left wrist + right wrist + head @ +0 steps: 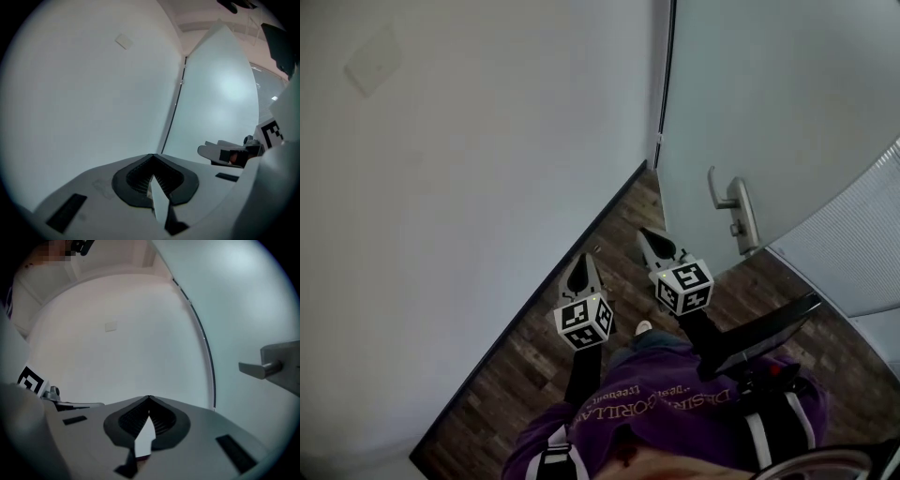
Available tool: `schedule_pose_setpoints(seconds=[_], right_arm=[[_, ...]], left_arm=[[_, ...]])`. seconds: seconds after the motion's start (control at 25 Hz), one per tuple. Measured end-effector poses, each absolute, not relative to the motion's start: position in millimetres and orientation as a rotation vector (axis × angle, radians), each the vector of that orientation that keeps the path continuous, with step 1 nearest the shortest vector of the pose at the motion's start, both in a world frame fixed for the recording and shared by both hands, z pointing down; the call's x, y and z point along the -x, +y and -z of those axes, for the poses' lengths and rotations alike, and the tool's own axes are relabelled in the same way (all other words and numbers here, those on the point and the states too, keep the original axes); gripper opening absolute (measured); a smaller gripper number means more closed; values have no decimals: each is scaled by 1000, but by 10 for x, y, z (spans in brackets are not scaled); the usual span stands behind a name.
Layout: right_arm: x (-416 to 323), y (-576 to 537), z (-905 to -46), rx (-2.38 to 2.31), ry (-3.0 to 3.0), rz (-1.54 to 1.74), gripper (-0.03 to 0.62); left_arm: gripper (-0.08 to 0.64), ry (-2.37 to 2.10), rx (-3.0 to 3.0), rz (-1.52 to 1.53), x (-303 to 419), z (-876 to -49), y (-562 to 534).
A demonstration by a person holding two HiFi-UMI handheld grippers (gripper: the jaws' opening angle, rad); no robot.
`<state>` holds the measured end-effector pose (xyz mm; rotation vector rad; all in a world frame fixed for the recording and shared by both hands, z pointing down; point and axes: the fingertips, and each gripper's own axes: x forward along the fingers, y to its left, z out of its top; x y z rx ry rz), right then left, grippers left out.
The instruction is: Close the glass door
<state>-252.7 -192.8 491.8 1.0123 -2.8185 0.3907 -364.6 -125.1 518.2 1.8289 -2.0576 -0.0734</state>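
Left gripper (583,262) and right gripper (652,239): jaws pressed together, empty. Glass door (769,103) is ahead-right. Its handle (737,210) is near the right gripper, lever level. The left is farther, by the wall (469,187).

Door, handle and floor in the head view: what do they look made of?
Door: likely frosted glass, pale, milky, soft even sheen. Handle: seemingly brushed metal, satin silver-grey lever on a matching plate. Floor: dark wood or wood-look planks, visible board seams; which one is unclear.
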Motion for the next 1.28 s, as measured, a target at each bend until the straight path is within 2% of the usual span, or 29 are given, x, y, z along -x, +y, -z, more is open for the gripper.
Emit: schedule_pose_setpoints(seconds=[0.44, 0.64, 0.84, 1.04, 1.28], right_arm=[[1671, -2086, -4762, -1283, -2837, -301, -9], [1427, -2053, -4700, -1435, -2794, -249, -9], [1177, -2143, -4557, -1688, -2681, -238, -9], [1026, -2190, -4460, -1873, -2577, -216, -9], [880, -2170, -4450, -2055, -2435, -192, -9]], left_arm=[[2, -1535, -2646, -106, 2396, -4848, -2414], [5, -1258, -3050, -470, 1945, -4645, -2839], [152, -945, -3411, -974, 1375, -4860, -3015], [175, -774, -3643, -1368, 1019, -5097, -3213], [175, -749, -3854, -1436, 906, -5049, -3286]])
